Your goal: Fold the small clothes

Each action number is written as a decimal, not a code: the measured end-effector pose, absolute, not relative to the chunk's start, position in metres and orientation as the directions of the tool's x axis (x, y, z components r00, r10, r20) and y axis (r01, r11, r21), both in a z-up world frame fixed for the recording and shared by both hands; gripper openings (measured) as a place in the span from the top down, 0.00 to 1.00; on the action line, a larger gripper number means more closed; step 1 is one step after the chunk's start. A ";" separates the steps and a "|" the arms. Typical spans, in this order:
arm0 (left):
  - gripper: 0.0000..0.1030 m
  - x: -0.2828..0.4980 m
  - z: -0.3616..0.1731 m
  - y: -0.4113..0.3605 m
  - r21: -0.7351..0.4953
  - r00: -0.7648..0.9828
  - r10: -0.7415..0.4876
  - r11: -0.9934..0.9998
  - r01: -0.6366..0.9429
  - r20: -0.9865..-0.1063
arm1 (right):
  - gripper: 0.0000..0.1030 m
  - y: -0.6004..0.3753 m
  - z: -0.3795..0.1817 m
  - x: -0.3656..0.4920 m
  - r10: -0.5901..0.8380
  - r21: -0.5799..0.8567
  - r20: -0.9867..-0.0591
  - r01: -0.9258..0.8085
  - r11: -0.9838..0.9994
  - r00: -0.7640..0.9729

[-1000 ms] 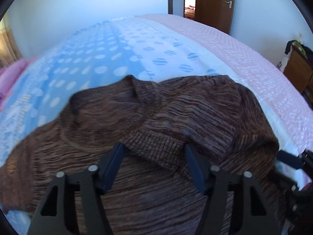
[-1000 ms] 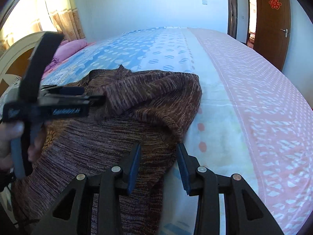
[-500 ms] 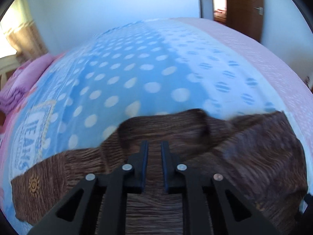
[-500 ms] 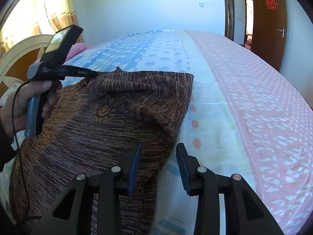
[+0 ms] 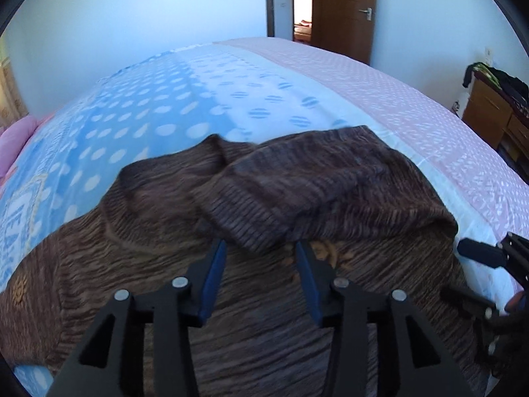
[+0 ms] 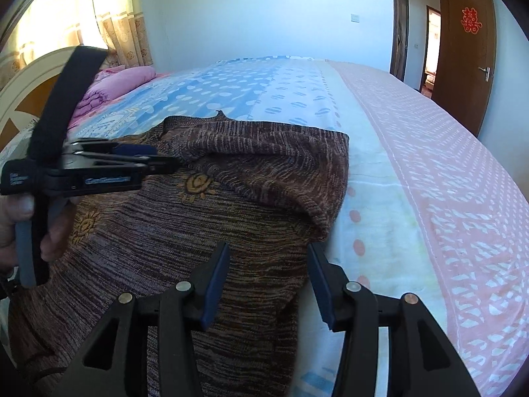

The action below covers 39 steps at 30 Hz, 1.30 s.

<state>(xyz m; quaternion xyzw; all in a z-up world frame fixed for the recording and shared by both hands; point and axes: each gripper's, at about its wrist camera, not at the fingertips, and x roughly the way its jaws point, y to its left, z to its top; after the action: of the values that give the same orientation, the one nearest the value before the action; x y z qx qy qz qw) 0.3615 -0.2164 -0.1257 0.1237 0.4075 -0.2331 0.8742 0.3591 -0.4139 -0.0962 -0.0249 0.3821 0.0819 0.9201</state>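
Observation:
A brown striped knit sweater with small orange suns lies on the bed; it also shows in the right wrist view. Its right sleeve is folded over the chest, its ribbed cuff just beyond my left fingertips. My left gripper is open and empty, low over the sweater's body. It appears from the side in the right wrist view. My right gripper is open and empty over the sweater's right edge, just below the folded shoulder.
The bed sheet is pink on the right, pale in the middle and blue dotted on the left. Pink bedding lies by the headboard. A wooden dresser stands at the right; a brown door is beyond.
My left gripper was shut half a second ago over the collar area; it has opened and now sits behind the sleeve cuff. The right gripper stays open and has barely moved.

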 end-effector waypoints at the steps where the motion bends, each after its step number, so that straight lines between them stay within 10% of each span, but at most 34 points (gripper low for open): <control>1: 0.57 0.367 -0.128 -0.220 0.051 0.566 -0.286 0.862 0.505 -0.773 | 0.52 -0.412 -0.096 0.358 0.130 0.011 -0.707 -0.173 0.985 0.695; 3: 0.90 0.388 -0.131 -0.224 0.072 0.567 -0.248 0.874 0.481 -0.785 | 0.52 -0.411 -0.097 0.357 0.130 0.008 -0.707 -0.176 0.984 0.695; 7: 0.91 0.409 -0.105 -0.200 -0.048 0.562 -0.318 0.896 0.442 -0.764 | 0.52 -0.413 -0.098 0.355 0.124 -0.002 -0.706 -0.178 0.984 0.697; 23: 0.82 0.429 -0.104 -0.179 0.024 0.581 -0.232 0.917 0.399 -0.781 | 0.53 -0.349 -0.087 0.411 0.260 0.022 -0.758 -0.375 0.927 0.599; 29: 0.77 0.436 -0.113 -0.190 0.032 0.540 -0.234 0.898 0.438 -0.809 | 0.63 -0.325 -0.099 0.461 0.208 -0.035 -0.781 -0.374 0.927 0.589; 33: 0.67 0.453 -0.132 -0.185 -0.002 0.490 -0.213 0.918 0.397 -0.845 | 0.97 -0.326 -0.109 0.476 0.174 -0.059 -0.795 -0.359 0.932 0.581; 39: 0.56 0.456 -0.144 -0.190 0.027 0.502 -0.200 0.913 0.408 -0.842 | 1.00 -0.328 -0.080 0.425 0.287 0.013 -0.748 -0.419 0.908 0.598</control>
<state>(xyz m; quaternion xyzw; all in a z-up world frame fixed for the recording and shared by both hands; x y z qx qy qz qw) 0.4556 -0.1896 -0.1442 0.1115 0.4668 -0.1768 0.8593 0.4249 -0.3281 -0.0797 -0.0821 0.4019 0.1982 0.8902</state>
